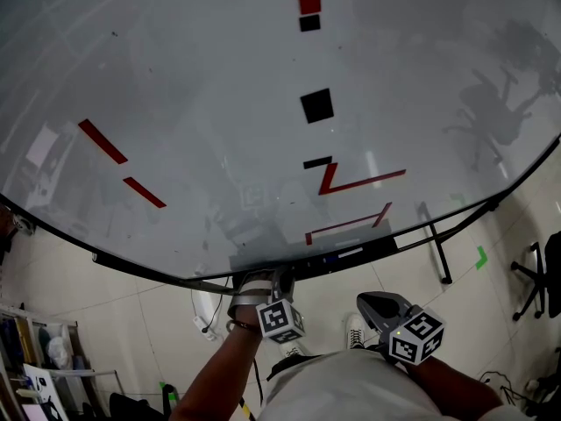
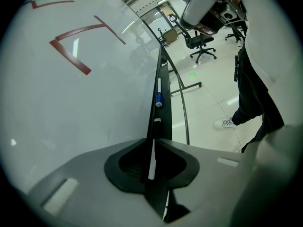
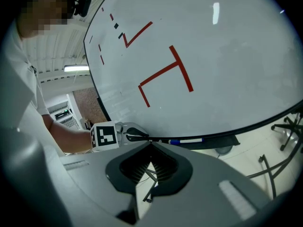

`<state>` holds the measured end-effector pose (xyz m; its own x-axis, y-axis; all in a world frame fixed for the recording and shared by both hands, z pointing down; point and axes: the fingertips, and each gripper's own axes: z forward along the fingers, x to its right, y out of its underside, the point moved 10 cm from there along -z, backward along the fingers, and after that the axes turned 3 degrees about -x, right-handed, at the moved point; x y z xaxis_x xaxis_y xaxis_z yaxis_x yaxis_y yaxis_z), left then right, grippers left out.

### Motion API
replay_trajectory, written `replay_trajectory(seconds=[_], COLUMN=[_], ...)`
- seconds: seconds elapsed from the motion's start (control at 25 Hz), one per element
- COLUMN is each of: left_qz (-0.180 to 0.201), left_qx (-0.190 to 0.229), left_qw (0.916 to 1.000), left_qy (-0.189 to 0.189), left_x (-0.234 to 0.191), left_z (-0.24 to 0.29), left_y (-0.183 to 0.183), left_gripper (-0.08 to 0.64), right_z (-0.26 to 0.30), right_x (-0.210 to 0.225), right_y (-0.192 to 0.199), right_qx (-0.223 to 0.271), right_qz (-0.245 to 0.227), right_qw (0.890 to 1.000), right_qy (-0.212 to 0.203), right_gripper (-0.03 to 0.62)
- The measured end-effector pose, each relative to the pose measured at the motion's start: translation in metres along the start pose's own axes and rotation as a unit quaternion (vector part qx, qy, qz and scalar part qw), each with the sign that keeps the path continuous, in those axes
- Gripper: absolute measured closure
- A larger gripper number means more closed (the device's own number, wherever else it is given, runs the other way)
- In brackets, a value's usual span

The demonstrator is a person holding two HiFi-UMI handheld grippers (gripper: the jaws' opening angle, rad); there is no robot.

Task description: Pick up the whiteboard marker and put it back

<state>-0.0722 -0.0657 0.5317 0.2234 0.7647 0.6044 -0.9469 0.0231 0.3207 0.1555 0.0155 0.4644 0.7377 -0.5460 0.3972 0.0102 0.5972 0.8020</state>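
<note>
My left gripper (image 1: 263, 286) is at the black tray (image 1: 351, 254) under the whiteboard (image 1: 219, 103). In the left gripper view its jaws (image 2: 152, 142) are shut on a thin white whiteboard marker (image 2: 151, 162) that lies along the jaw line, over the tray's near end. A second marker, with a blue cap (image 2: 158, 97), lies farther along the tray; the right gripper view shows it too (image 3: 187, 140), just right of the left gripper (image 3: 128, 136). My right gripper (image 1: 375, 305) hangs below the tray, away from the board, shut with nothing in it (image 3: 150, 146).
The whiteboard carries red lines (image 1: 351, 182) and black squares (image 1: 316, 105). Its stand legs (image 1: 438, 253) reach onto the tiled floor. An office chair (image 2: 199, 39) stands beyond the board's far end. A shelf with clutter (image 1: 35, 358) is at the lower left.
</note>
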Motion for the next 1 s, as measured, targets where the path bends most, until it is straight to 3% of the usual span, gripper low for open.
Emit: replay_trajectory(seconds=[0.36, 0.52, 0.6, 0.76, 0.92, 1.0], left_qz=[-0.059, -0.067, -0.091, -0.191, -0.237, -0.279], left_qx=[0.013, 0.016, 0.022, 0.048, 0.063, 0.079], left_qw=[0.9981, 0.9975, 0.9957, 0.9800, 0.9691, 0.9563], left_qy=[-0.007, -0.014, -0.002, 0.025, 0.025, 0.039], left_x=[-0.007, -0.007, -0.007, -0.010, -0.011, -0.010], left_z=[-0.017, -0.027, -0.032, -0.045, -0.055, -0.061], left_y=[0.003, 0.002, 0.002, 0.004, 0.007, 0.007], left_gripper=[0.502, 0.504, 0.544, 0.545, 0.545, 0.545], right_z=[0.006, 0.011, 0.013, 0.016, 0.017, 0.017], right_x=[-0.003, -0.007, -0.009, -0.011, -0.013, -0.014], right_y=[0.001, 0.000, 0.000, 0.000, 0.000, 0.000], right_qx=[-0.002, -0.004, -0.005, -0.007, -0.008, -0.009], right_qz=[0.000, -0.004, -0.005, -0.007, -0.011, -0.013], right_qw=[1.000, 1.000, 1.000, 1.000, 0.999, 0.999], right_qy=[-0.010, -0.019, -0.023, -0.030, -0.033, -0.034], right_gripper=[0.591, 0.591, 0.591, 0.591, 0.591, 0.591])
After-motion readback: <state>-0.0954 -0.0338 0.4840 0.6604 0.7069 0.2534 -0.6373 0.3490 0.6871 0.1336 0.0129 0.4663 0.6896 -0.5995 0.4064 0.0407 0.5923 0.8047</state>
